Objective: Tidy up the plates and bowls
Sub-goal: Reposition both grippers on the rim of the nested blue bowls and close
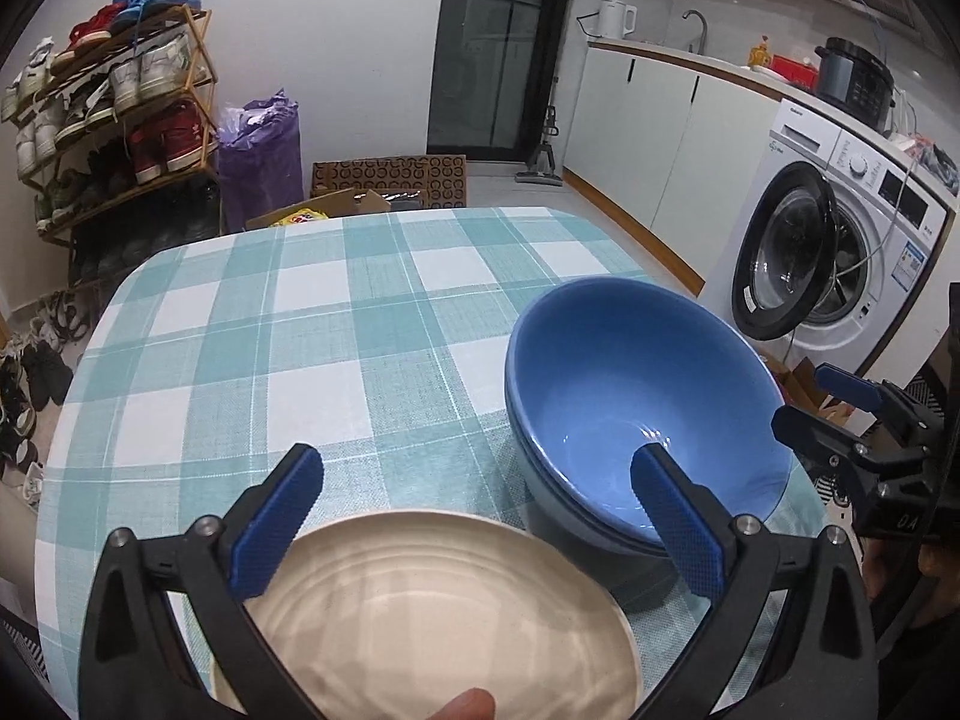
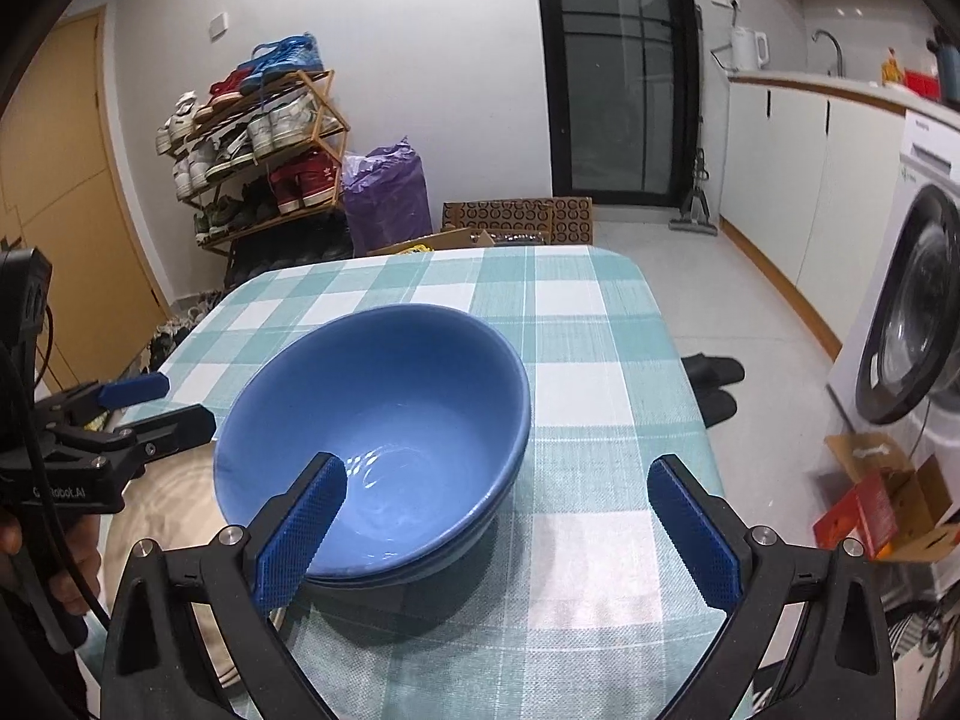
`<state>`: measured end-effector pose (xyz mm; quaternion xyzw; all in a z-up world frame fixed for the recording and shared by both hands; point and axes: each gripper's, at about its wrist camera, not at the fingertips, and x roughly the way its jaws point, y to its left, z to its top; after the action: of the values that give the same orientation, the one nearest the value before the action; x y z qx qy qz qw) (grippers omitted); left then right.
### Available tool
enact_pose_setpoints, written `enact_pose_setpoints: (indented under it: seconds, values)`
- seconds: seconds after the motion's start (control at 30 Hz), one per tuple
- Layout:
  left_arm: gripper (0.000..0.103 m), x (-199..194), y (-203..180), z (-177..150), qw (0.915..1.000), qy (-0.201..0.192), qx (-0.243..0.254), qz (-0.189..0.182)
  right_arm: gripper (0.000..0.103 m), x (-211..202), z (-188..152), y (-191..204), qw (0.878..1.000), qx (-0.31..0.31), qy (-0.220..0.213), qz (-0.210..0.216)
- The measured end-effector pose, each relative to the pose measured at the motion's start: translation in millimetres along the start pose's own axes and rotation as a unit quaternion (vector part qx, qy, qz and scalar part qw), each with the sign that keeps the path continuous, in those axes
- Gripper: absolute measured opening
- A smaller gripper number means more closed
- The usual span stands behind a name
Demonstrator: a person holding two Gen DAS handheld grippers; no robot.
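Note:
A stack of blue bowls (image 1: 642, 396) (image 2: 384, 408) stands on the table with the teal check cloth (image 1: 300, 330) (image 2: 600, 360). Just to its left lies a cream plate (image 1: 420, 618) (image 2: 174, 492), partly hidden in the right wrist view. My left gripper (image 1: 480, 516) (image 2: 162, 405) is open above the plate's far rim, and its pads touch nothing. My right gripper (image 2: 498, 531) (image 1: 834, 402) is open too. Its left finger (image 2: 300, 528) hangs in front of the bowls' near rim, and its right finger is over bare cloth.
A washing machine (image 1: 840, 252) with its door open stands to the right of the table. Black slippers (image 2: 714, 372) and a cardboard box (image 2: 882, 492) lie on the floor there. Behind the table are a shoe rack (image 1: 114, 108), a purple bag (image 1: 258, 144) and flat cartons.

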<state>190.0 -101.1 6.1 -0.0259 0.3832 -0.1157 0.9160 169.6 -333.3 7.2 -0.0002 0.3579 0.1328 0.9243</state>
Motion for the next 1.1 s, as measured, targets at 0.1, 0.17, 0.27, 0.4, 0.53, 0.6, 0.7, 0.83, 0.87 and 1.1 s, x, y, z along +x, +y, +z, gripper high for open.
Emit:
enact_pose_setpoints:
  seconds: [0.1,0.17,0.27,0.4,0.53,0.6,0.7,0.83,0.87,1.1]
  values:
    - [0.103,4.0,-1.9,0.0,1.0000,-0.002,0.004,0.002,0.102,4.0,-1.7,-6.0,1.000,0.022,0.007,0.015]
    - [0.103,5.5,-2.0,0.2,1.0000,-0.004,0.000,0.003,0.102,5.7,-3.6,-9.1,0.999,0.031,0.008,0.022]
    - [0.103,7.8,-3.9,1.1,1.0000,-0.005,0.003,-0.001,0.102,7.7,-5.6,-11.7,0.999,0.037,0.009,0.024]
    - [0.103,9.3,-8.4,2.3,0.9998,-0.015,0.012,0.009,0.102,10.8,-6.1,-16.8,0.998,0.055,0.006,0.041]
    - [0.103,11.0,-8.8,5.2,0.9997,-0.020,0.013,0.000,0.102,17.0,-3.3,-20.3,0.996,0.068,0.008,0.057]
    - [0.103,13.2,-8.7,6.1,0.9998,-0.019,0.011,-0.001,0.102,18.1,-3.3,-21.2,0.995,0.071,0.007,0.065]
    - [0.103,17.0,-8.6,7.1,0.9998,-0.018,0.010,-0.005,0.102,22.5,-1.9,-22.0,0.994,0.073,0.007,0.075]
    - [0.103,23.3,-11.5,7.1,0.9997,-0.008,0.021,-0.011,0.102,27.9,-1.0,-22.3,0.994,0.070,0.002,0.083]
    - [0.103,25.0,-12.7,6.9,0.9996,-0.003,0.024,-0.012,0.102,28.1,-1.2,-22.5,0.994,0.069,0.003,0.083]
    - [0.103,33.7,-15.6,7.9,0.9994,0.012,0.031,-0.014,0.102,36.2,-2.3,-20.8,0.996,0.061,0.009,0.071]
